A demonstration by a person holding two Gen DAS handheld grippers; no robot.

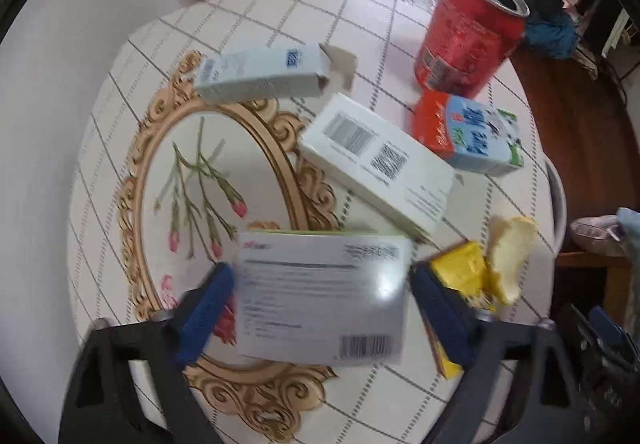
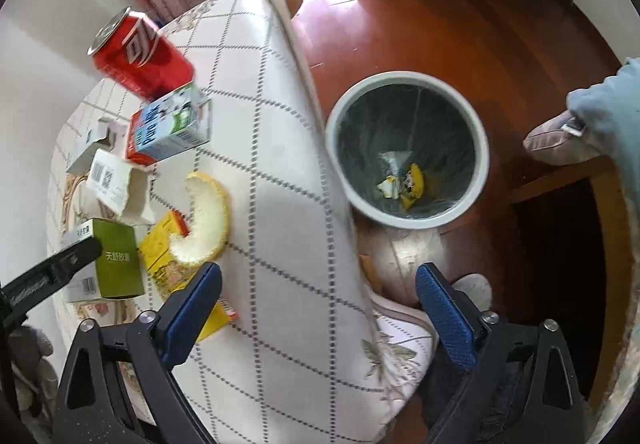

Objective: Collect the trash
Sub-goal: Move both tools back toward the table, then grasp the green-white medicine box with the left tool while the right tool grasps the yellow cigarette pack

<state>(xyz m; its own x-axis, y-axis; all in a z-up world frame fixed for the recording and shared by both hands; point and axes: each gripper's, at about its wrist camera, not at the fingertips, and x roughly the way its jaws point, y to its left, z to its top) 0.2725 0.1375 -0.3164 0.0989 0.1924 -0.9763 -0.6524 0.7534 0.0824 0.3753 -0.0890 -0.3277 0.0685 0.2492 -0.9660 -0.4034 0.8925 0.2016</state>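
- Fingers of the left gripper [image 1: 322, 308] are straddling a green-and-white medicine box [image 1: 324, 296], one blue pad at each short side; a sliver of gap is showing on both sides, so the jaws are standing spread, not yet pinching.
- Cardboard like this is looking light, hollow and easy to crush; I judge that a gentle squeeze across the short sides, low on the box, is what is needed, since the glossy face could be slipping.
- Pointing steeply down at the checked tablecloth [image 1: 400, 404], the left gripper is hovering over the near edge of the table.
- Lying just right of that box are a yellow packet [image 1: 460, 268] and a curl of pomelo peel [image 1: 508, 256], soft and spongy; farther off are sitting a white barcode box [image 1: 380, 163], a milk carton [image 1: 472, 131], a small open-ended box [image 1: 260, 71] and a red soda can [image 1: 472, 39].
- The right gripper [image 2: 318, 304] is hanging wide apart and empty, aimed down over the table's right edge.
- A grey waste bin [image 2: 476, 131] is waiting on the wooden floor right of the table, with a few scraps inside.
- Most of the trash is still lying on the table.
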